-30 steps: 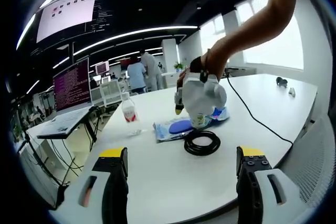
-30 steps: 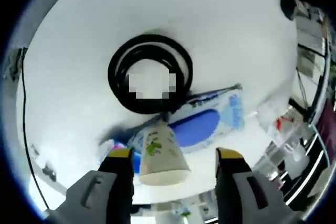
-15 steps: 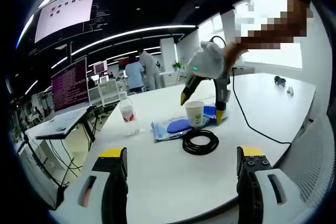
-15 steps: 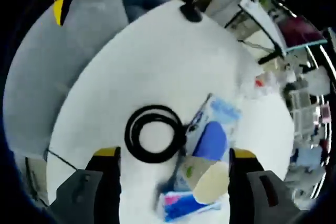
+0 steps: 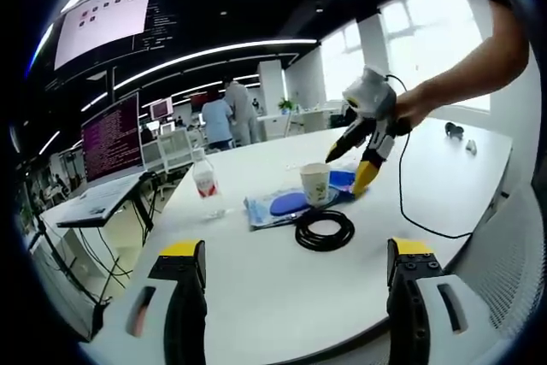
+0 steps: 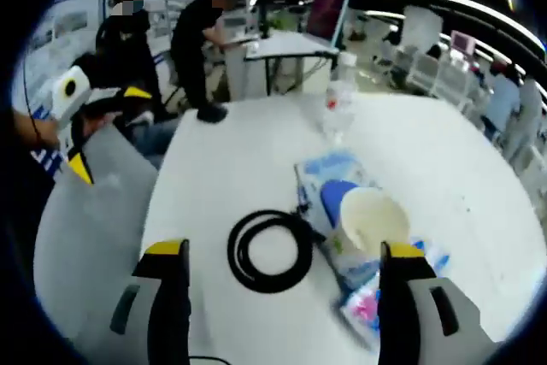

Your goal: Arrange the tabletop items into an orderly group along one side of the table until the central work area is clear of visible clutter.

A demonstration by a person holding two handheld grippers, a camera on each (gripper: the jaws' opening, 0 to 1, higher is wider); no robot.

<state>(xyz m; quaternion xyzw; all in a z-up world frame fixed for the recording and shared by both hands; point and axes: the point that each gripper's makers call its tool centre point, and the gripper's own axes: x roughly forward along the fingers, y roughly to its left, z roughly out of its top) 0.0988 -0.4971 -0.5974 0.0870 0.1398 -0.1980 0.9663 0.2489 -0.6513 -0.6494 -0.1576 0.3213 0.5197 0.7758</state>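
- The white tabletop [image 5: 282, 288] is stretching wide across both views, with the clutter sitting together partway along it.
- A laptop [image 5: 115, 147] with a purple-lit screen is standing on a smaller desk beyond the tabletop's far edge, and people are standing at workstations further back in the room.
- The right tool [image 5: 363, 147], held in a person's hand [image 5: 410, 108], is hanging in the air just beside the paper cup, its yellow-tipped jaws standing apart and gripping nothing.
- The left tool [image 5: 291, 297] is sitting low at the near edge of the tabletop, its two jaws spread wide and empty, well apart from the clutter.
- A flat blue-and-white packet [image 6: 329, 185] is lying on the tabletop, with a dark blue patch on its top face.
- A coil of black cable [image 5: 323, 230] is lying flat just beside the packet, on the side nearer the left tool; in the right gripper view the coil [image 6: 269, 250] is touching the packet's edge.
- A clear plastic bottle [image 5: 205, 185] with a red label is standing upright near the packet's far end, a little apart from it.
- The paper cup [image 5: 315, 184] is standing upright with its mouth open, resting on or right against the packet; I cannot tell which.
- A small pink-and-blue pack [image 6: 367, 305] is lying blurred beside the cup, near the right tool's own jaw.
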